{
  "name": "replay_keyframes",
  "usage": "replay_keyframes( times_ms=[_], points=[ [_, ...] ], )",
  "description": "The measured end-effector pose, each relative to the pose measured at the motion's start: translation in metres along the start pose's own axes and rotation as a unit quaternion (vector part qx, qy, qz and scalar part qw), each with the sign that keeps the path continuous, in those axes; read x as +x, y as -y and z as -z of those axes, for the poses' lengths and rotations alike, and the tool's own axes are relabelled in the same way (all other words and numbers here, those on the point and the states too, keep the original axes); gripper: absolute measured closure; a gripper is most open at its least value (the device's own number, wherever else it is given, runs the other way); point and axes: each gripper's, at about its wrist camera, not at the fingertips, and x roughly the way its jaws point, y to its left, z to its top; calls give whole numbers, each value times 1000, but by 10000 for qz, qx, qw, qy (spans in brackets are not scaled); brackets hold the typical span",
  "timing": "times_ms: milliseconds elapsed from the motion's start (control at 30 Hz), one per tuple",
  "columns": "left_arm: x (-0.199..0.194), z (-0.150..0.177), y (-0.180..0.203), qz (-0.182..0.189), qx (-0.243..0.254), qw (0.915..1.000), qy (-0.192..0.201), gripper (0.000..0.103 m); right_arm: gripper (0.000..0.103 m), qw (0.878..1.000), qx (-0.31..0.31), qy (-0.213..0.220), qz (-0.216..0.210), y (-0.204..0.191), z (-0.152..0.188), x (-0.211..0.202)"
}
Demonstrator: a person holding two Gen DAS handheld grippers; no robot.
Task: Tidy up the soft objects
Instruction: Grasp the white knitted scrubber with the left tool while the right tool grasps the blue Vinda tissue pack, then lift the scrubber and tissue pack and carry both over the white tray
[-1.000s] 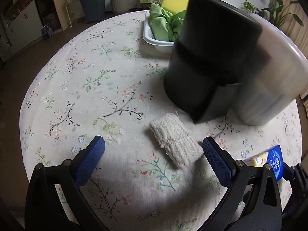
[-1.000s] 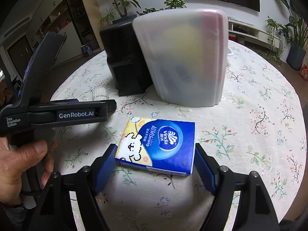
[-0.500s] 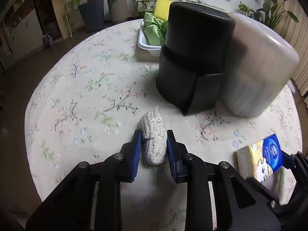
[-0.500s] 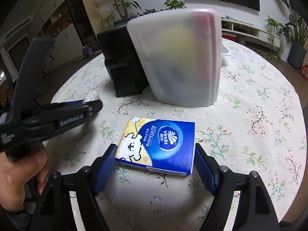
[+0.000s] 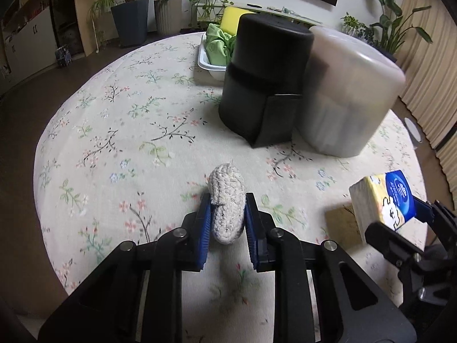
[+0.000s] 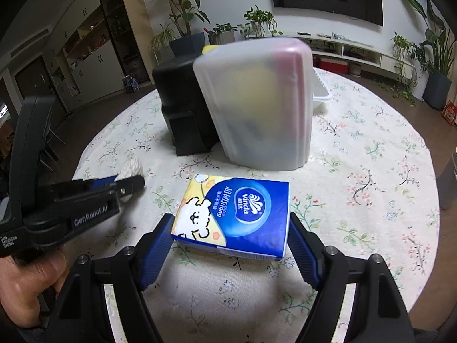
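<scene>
My left gripper (image 5: 228,200) is shut on a cream knitted pad (image 5: 227,214), which stands on edge between the blue pads just above the floral tablecloth. In the right wrist view the same gripper (image 6: 125,183) comes in from the left with the knitted pad (image 6: 132,168) at its tip. A person's hand (image 6: 25,280) holds its handle. My right gripper (image 6: 230,223) is shut on a blue and yellow tissue pack (image 6: 237,214), with a pad against each short side. From the left wrist view the tissue pack (image 5: 382,197) hangs tilted, its shadow on the cloth below.
A black cylindrical container (image 5: 265,80) and a cloudy plastic box (image 5: 348,94) stand side by side mid-table. Behind them a white tray (image 5: 207,64) holds a green cloth (image 5: 218,45) and a yellow sponge (image 5: 232,20). The round table's edge (image 5: 42,171) drops off at left.
The left gripper went from wide open around the flat-lying knitted pad to shut on it, then drew back and slightly up with it. The right gripper and tissue pack stayed put.
</scene>
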Motion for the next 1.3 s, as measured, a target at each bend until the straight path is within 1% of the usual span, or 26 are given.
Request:
replay_keyframes(
  times_ms=[167,400,500,600,800,967,1200,1300],
  points=[
    [-15,-1,-3,153,-51,9998,74,83,24,10000,-2,-4,59,9,2,-12],
    [-42,-16,-2,433,6,9987,259,83,24,9995,112,-1,291,37,1,-33],
    [-52,-25,1,564,43,9978,335,83,24,9991,209,57,369,51,-6,-42],
    [-62,-40,-2,639,68,9969,446,83,24,9984,220,208,484,64,-17,-55],
    [-78,-86,-17,577,166,9955,739,83,24,9962,59,491,719,90,-56,-75],
    [-79,-132,-31,545,223,9946,857,83,24,9935,-145,645,927,109,-97,-81],
    [-62,-191,-26,440,562,9933,905,83,24,9930,-274,552,1006,140,-159,-62],
    [-48,-212,-17,546,751,9922,828,83,24,9937,-353,479,949,146,-185,-49]
  ],
)
